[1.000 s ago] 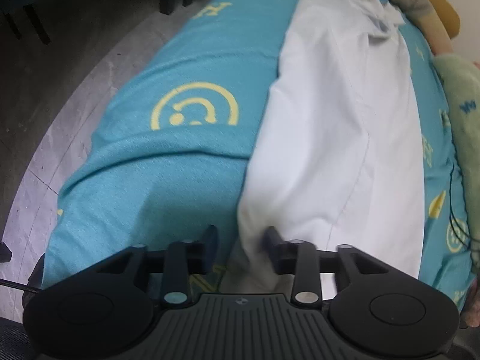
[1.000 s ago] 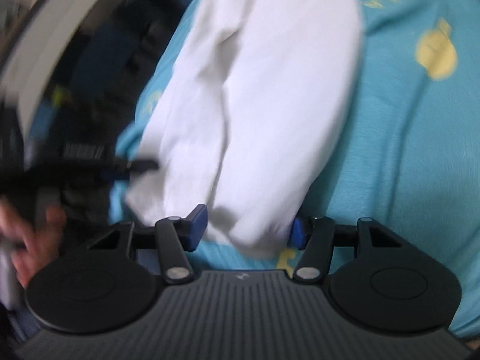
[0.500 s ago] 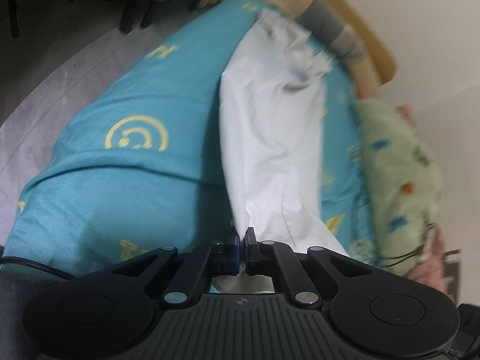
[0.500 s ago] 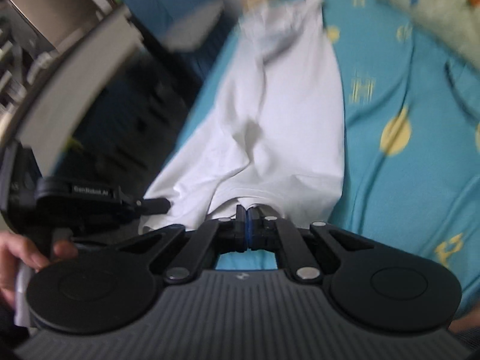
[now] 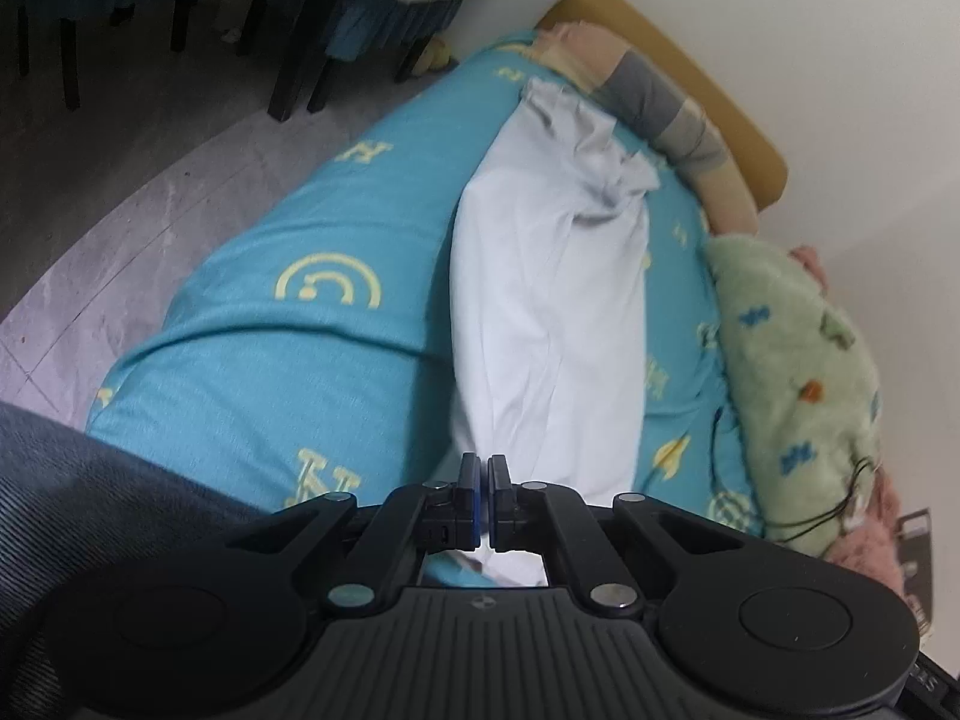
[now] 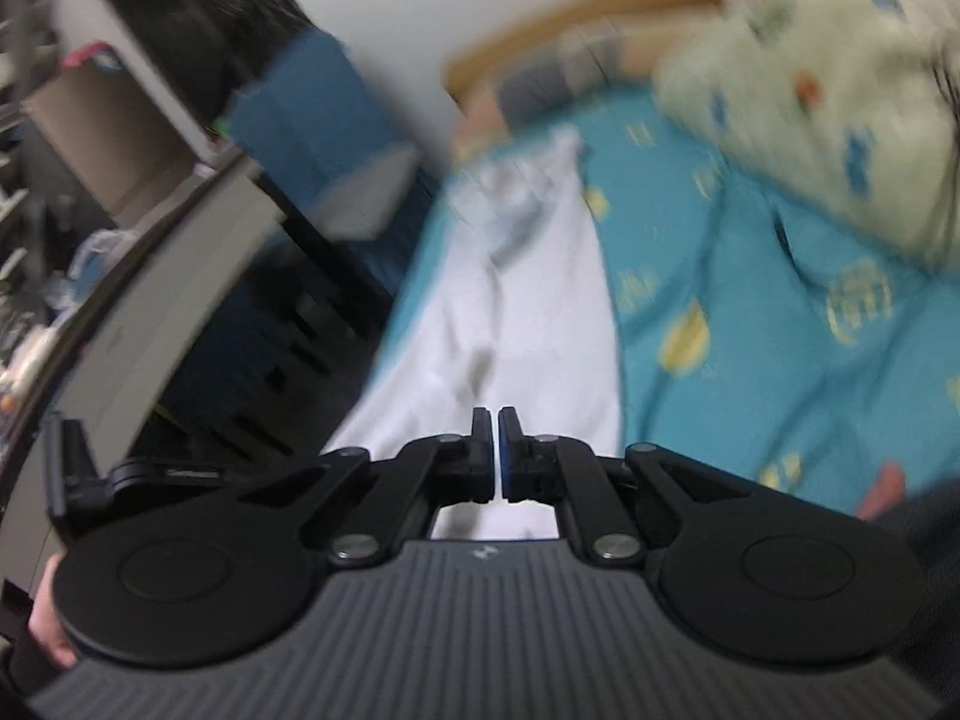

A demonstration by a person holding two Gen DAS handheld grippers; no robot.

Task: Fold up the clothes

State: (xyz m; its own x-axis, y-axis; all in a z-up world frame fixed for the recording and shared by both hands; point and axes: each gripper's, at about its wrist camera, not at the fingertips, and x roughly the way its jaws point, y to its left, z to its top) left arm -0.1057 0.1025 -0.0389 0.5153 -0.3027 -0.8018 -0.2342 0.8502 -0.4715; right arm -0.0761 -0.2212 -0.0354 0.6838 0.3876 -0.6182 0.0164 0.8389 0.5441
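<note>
A long white garment [image 5: 540, 312] lies stretched lengthwise on the teal bed sheet [image 5: 300, 360], its far end bunched near the headboard. My left gripper [image 5: 485, 462] is shut on the garment's near edge, and the cloth runs up from between its fingers. In the blurred right wrist view the same white garment [image 6: 522, 312] leads away from my right gripper [image 6: 497, 417], which is shut on the near edge too. The near end is lifted off the bed by both grips.
A green patterned blanket [image 5: 792, 372] is heaped along the bed's right side. A grey and pink striped cloth [image 5: 660, 96] lies against the yellow headboard [image 5: 690, 78]. Dark chair legs [image 5: 294, 30] stand on the grey floor to the left. Shelving [image 6: 120, 150] rises beside the bed.
Both grippers went from open around the garment's near edge to shut on it. Both then rose and drew back, lifting that end so more of the bed shows.
</note>
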